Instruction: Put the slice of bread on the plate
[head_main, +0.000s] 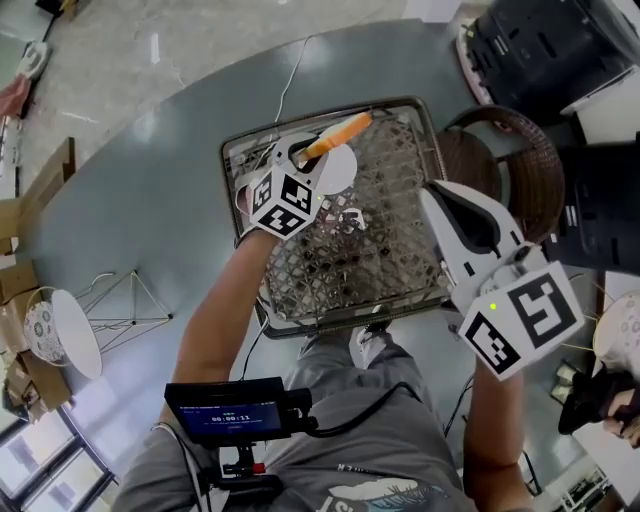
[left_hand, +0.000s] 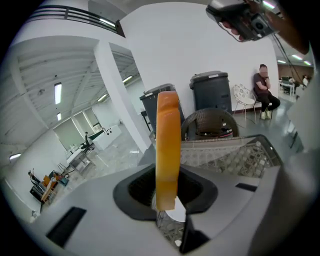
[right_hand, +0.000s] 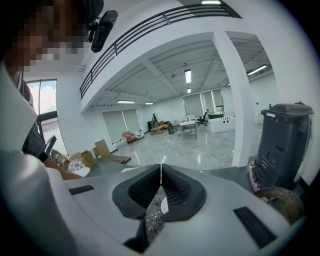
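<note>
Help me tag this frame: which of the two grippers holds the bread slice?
The left gripper: the orange-crusted bread slice stands edge-on, pinched between its jaws. The right gripper has its jaws closed on nothing.

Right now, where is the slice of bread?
The slice of bread is upper centre in the head view, clamped in the left gripper by the white plate in the wire basket.

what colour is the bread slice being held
The bread slice shows a golden-orange crust edge, seen best in the left gripper view.
</note>
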